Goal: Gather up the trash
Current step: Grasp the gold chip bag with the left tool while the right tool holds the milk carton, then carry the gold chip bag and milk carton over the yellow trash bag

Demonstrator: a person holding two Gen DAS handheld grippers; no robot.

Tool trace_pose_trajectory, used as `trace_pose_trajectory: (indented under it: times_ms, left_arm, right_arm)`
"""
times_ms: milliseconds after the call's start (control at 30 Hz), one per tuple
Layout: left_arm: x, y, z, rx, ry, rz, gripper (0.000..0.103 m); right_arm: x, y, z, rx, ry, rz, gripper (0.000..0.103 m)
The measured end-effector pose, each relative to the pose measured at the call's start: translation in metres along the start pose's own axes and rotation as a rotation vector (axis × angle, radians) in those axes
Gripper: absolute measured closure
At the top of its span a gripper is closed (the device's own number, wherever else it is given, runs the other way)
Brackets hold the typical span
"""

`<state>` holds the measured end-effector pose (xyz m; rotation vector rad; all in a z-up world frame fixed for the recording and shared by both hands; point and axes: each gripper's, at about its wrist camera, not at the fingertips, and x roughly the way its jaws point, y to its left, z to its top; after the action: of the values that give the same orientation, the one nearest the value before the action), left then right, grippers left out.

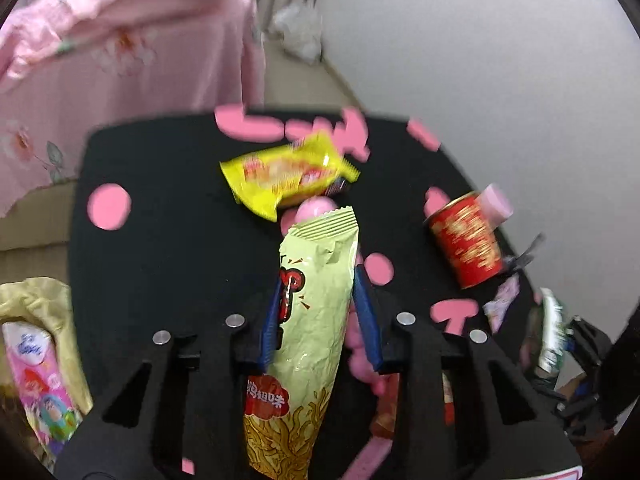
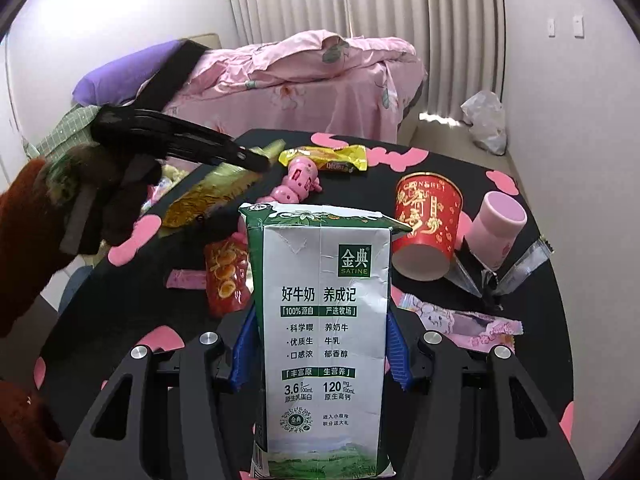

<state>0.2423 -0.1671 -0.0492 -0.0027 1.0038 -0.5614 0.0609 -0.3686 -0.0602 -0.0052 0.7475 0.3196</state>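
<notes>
Nearest in the left wrist view, the left tool (image 1: 320,320) is seen pinched on a pale green snack packet (image 1: 316,320), which is clamped between the blue pads about a third of the way down from its crimped top edge. The packet is judged light and soft – a crinkly film that will flop and may slip, so a hold across the flat body, as taken here, is preferred to one at the slick seam.

In the right wrist view the right tool (image 2: 318,350) is pressed onto the sides of an upright milk carton (image 2: 320,320). The carton's walls are creased and its top dented, so it is judged empty or nearly so, light, and easily crushed; a grip at mid-height across the narrow faces suits it.

Beyond the tools more trash is left on the black table (image 2: 140,280): a red wrapper (image 2: 224,276) and a torn pink wrapper (image 2: 460,320) just behind the carton, then a red paper cup (image 2: 426,228) lying on its side beside a pink cup (image 2: 498,220), with crumpled clear film (image 2: 500,272) near them. Both cups are thin-walled and would be best taken at the rim. Further back a yellow wrapper (image 1: 288,176) lies next to a pink toy (image 2: 300,180).

Past the table a bed with pink floral bedding (image 2: 320,84) and a white plastic bag (image 2: 486,120) on the floor can be made out.
</notes>
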Motion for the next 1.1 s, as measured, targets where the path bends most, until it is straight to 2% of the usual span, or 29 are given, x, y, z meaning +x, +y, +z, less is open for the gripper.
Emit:
trace_pose_trajectory:
  times_ms: [33, 133, 267, 333, 433, 600, 667, 767, 900, 967, 1100]
  left_arm:
    - [-0.019, -0.004, -0.006, 0.004, -0.064, 0.006, 0.071]
    - [-0.058, -0.010, -0.020, 0.003, -0.193, 0.019, 0.071]
    - [-0.099, -0.004, -0.037, -0.014, -0.329, 0.066, 0.071]
    - [-0.113, 0.001, -0.045, -0.024, -0.375, 0.093, 0.071]
    - [-0.129, 0.014, -0.056, -0.063, -0.404, 0.106, 0.070]
    - [-0.149, 0.033, -0.078, -0.196, -0.476, 0.032, 0.071]
    - [-0.148, 0.033, -0.089, -0.216, -0.467, 0.013, 0.070]
    - [-0.141, 0.032, -0.101, -0.223, -0.425, -0.019, 0.070]
    - [-0.134, 0.032, -0.110, -0.239, -0.398, -0.033, 0.070]
    - [-0.131, 0.032, -0.111, -0.247, -0.388, -0.039, 0.070]
    - [-0.132, 0.031, -0.113, -0.228, -0.386, -0.037, 0.070]
  right_arm:
    - [0.001, 0.001, 0.001, 0.001, -0.004, 0.003, 0.053]
    - [0.000, 0.005, 0.010, -0.004, -0.029, 0.010, 0.053]
    - [-0.006, 0.013, 0.025, -0.005, -0.075, 0.038, 0.052]
    - [-0.008, 0.020, 0.034, -0.008, -0.093, 0.058, 0.053]
    - [-0.009, 0.034, 0.047, -0.040, -0.114, 0.055, 0.053]
    - [-0.006, 0.046, 0.052, -0.017, -0.188, 0.062, 0.053]
    - [0.008, 0.052, 0.048, -0.030, -0.088, 0.044, 0.053]
    - [0.019, 0.056, 0.038, -0.053, 0.015, 0.033, 0.053]
    - [0.034, 0.054, 0.024, -0.052, 0.169, 0.060, 0.052]
    - [0.039, 0.054, 0.018, -0.059, 0.196, 0.050, 0.045]
    - [0.050, 0.061, 0.015, -0.093, 0.259, 0.067, 0.044]
